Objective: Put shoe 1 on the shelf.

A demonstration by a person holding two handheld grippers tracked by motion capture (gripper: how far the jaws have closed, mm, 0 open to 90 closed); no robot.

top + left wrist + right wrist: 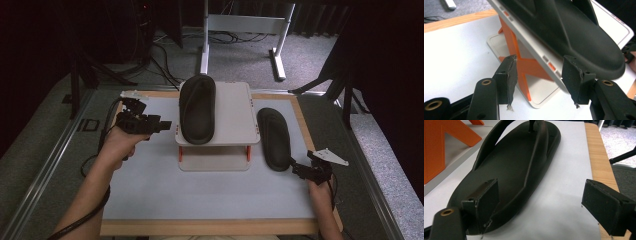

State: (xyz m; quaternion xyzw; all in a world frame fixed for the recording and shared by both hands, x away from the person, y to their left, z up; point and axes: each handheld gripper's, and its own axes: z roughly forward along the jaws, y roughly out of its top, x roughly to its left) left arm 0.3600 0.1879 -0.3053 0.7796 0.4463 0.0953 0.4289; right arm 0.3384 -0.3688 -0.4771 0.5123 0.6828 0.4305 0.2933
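Note:
A black flip-flop lies on the top shelf of a white rack with orange posts. A second black flip-flop lies flat on the white table to the rack's right. My left gripper hangs just left of the rack's top shelf and points at it. In the left gripper view its jaws stand open with nothing between them, the shelf edge and the flip-flop close ahead. My right gripper is open at the heel of the second flip-flop, one pad over the heel.
The table has a wooden border. The rack's lower shelf sits on the table under the top one. Beyond the table stand a white frame, black stand legs and loose cables on grey carpet.

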